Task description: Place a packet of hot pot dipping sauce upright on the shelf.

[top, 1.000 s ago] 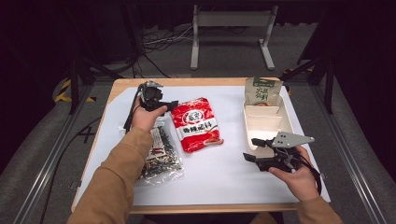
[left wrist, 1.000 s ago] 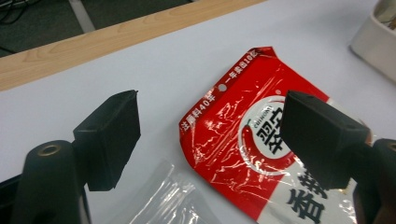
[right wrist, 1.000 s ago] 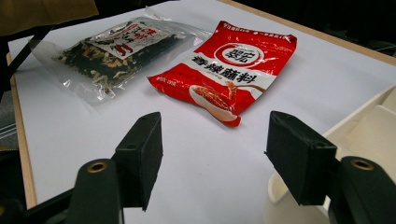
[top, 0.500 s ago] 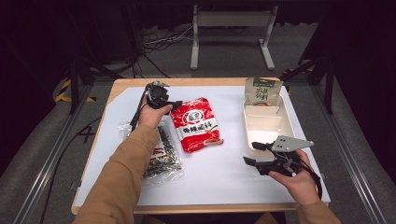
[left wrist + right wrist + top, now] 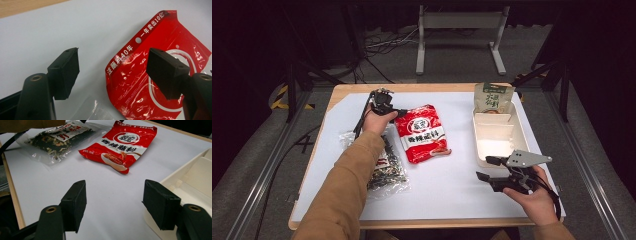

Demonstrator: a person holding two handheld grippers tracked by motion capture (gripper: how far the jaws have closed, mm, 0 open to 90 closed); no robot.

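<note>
Your left gripper [image 5: 112, 72] jaws gape, red packet [image 5: 160, 82] corner between the fingers [image 5: 66, 72]. Right gripper [image 5: 115, 205] released, white tray [image 5: 197, 182] beside one finger.

The red packet [image 5: 155, 85] is glossy plastic film, creased and catching bright glints. Beside it, the clear bag [image 5: 384, 165] is shiny, crinkled transparent plastic. Under the red packet, the white sheet [image 5: 107, 192] looks smooth and matt, on a wooden table [image 5: 357, 90]. The cream tray [image 5: 497, 135] is smooth plastic.
</note>
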